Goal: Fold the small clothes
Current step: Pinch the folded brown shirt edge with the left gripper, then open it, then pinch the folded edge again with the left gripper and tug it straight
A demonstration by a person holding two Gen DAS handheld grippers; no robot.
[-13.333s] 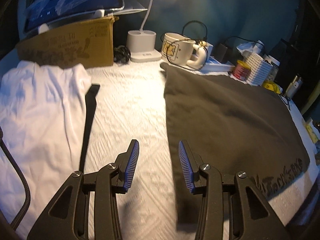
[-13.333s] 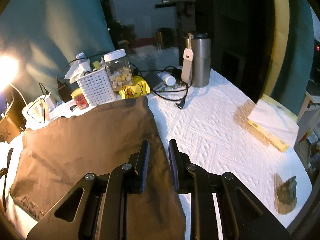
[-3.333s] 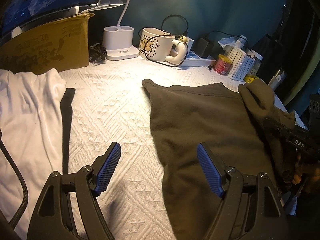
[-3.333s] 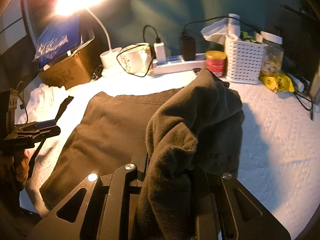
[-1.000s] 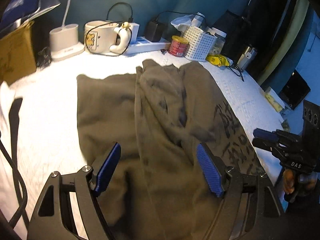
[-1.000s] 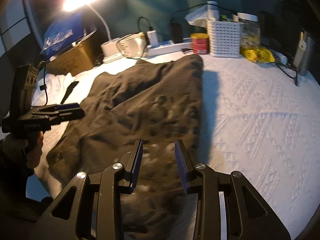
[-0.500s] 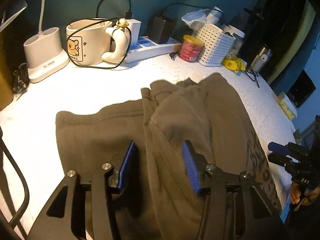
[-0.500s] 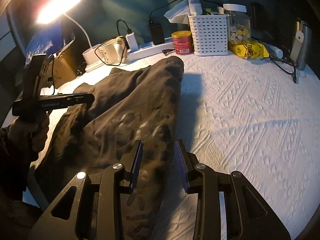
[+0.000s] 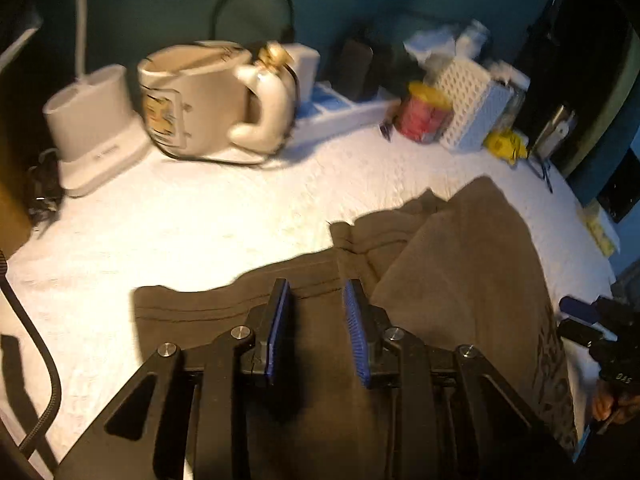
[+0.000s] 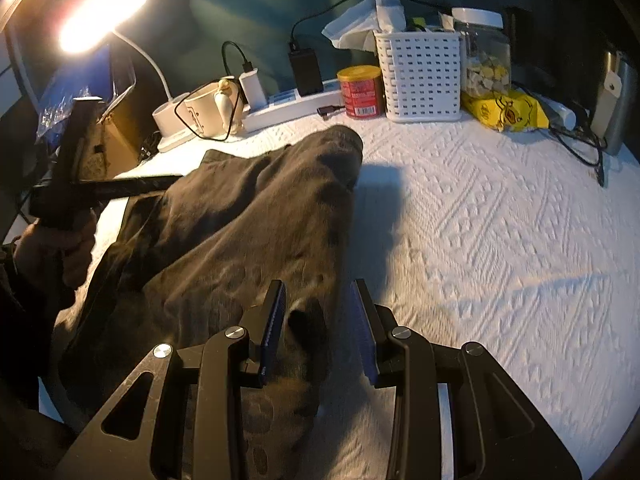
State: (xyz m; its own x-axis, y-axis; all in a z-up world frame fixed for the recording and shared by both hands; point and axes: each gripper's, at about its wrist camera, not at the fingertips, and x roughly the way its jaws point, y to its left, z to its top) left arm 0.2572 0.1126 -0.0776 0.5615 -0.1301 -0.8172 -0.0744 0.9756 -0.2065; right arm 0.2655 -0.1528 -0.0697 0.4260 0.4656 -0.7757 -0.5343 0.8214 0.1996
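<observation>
A dark olive-brown garment (image 9: 460, 264) lies on the white textured cover, one half folded over the other; it also shows in the right wrist view (image 10: 240, 232). My left gripper (image 9: 316, 300) is open, its blue pads hovering over the garment's far hem near the fold edge. My right gripper (image 10: 318, 300) is open over the garment's right edge, with cloth below and between the fingers but not pinched. The left gripper shows as a dark bar in the right wrist view (image 10: 116, 188). The right gripper shows at the left wrist view's right edge (image 9: 588, 320).
Along the back wall stand a lamp base (image 9: 88, 120), a cream mug (image 9: 200, 96), a power strip (image 10: 296, 106), a red can (image 10: 360, 90), a white basket (image 10: 420, 74), a jar (image 10: 486, 56) and a yellow packet (image 10: 504, 112). Cables (image 10: 576, 140) lie at right.
My left gripper has moved forward toward the garment's far hem and its jaws have narrowed. My right gripper has shifted slightly along the garment's right edge. The folded half lies flatter.
</observation>
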